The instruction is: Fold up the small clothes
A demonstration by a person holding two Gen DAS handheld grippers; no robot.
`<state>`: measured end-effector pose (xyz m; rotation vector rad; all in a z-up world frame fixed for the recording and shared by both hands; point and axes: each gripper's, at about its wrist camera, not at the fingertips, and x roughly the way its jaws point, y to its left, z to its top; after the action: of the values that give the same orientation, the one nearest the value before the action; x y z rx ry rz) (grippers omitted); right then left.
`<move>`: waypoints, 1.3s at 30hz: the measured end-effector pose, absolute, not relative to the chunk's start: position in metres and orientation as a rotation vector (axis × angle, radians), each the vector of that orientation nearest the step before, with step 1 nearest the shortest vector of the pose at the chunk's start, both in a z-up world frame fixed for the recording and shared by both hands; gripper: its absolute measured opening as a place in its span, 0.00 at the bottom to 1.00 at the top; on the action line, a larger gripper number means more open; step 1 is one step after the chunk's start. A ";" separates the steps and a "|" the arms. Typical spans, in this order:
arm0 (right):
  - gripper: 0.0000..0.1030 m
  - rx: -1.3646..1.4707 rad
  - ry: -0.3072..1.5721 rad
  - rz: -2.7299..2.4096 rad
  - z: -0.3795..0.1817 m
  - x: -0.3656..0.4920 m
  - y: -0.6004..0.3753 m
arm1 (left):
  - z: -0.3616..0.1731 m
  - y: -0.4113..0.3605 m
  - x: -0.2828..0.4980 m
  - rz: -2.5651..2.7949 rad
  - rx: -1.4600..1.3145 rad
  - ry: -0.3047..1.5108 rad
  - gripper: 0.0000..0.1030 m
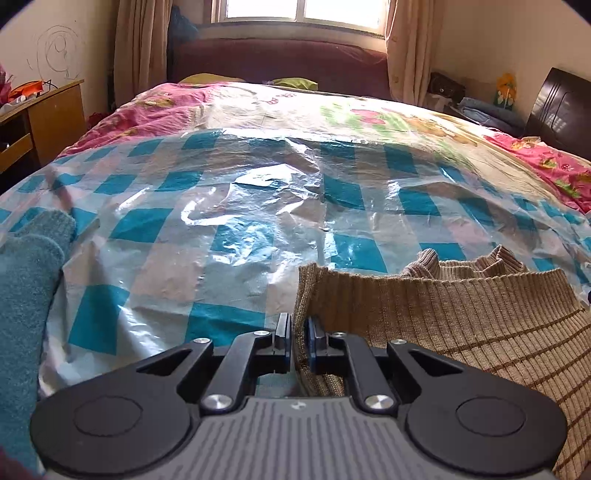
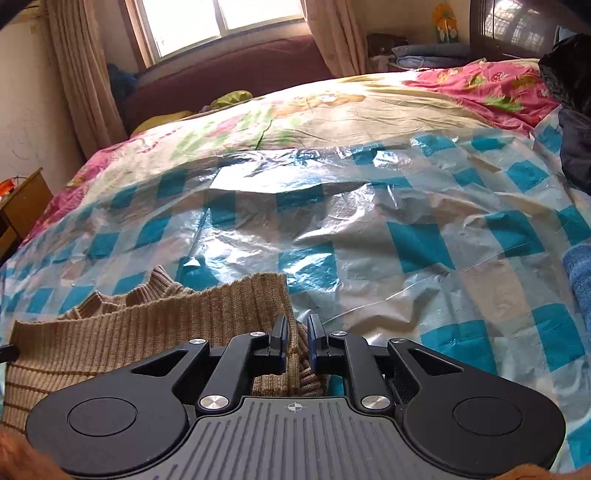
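A tan ribbed sweater (image 1: 461,306) with thin brown stripes lies on the near part of a bed, on top of a crinkled plastic sheet (image 1: 240,221) printed in blue and white checks. The left tool (image 1: 298,334) has its jaws drawn close together on the sweater's left edge, with a fold of the knit pinched between the pads. The right tool (image 2: 296,334) pinches the sweater's (image 2: 147,332) opposite edge in the same way, the knit bunched between its nearly closed jaws. The sweater's collar stands up just past the held edge. A teal knit garment (image 1: 26,295) lies on the sheet well to the left of the sweater. Beyond the sheet (image 2: 369,240) spreads a pink floral bedcover (image 1: 166,107), and a window (image 1: 295,11) with beige curtains stands behind the bed.
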<state>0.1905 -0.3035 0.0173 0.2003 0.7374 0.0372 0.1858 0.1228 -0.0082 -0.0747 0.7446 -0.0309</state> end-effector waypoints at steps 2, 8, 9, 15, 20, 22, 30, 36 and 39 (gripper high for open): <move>0.14 0.199 0.722 0.090 0.031 0.166 -0.300 | 0.001 0.121 0.171 -0.029 -0.065 0.728 0.16; 0.14 0.146 0.779 0.211 0.026 0.104 -0.282 | -0.008 0.102 0.119 -0.094 -0.078 0.757 0.16; 0.14 0.145 0.805 0.207 0.018 0.100 -0.283 | -0.018 0.101 0.115 -0.086 -0.080 0.786 0.16; 0.17 0.165 0.872 0.118 -0.016 0.100 -0.300 | -0.041 0.107 0.104 -0.017 -0.089 0.850 0.28; 0.18 0.134 0.797 0.139 0.010 0.078 -0.293 | -0.027 0.109 0.089 -0.010 -0.094 0.816 0.28; 0.18 0.094 0.828 0.137 0.002 0.078 -0.288 | -0.036 0.109 0.091 0.002 -0.083 0.847 0.28; 0.20 0.104 0.827 0.115 0.012 0.076 -0.283 | -0.022 0.111 0.072 -0.006 -0.142 0.816 0.27; 0.19 0.032 0.882 0.153 0.001 0.083 -0.255 | -0.041 0.106 0.071 -0.005 -0.143 0.906 0.27; 0.19 0.012 0.927 0.107 -0.014 0.088 -0.250 | -0.038 0.101 0.067 -0.014 -0.133 0.896 0.27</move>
<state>0.0883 -0.2497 -0.0142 0.0122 0.9266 0.1071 0.0671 0.1012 -0.0379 -0.1327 0.8963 -0.0135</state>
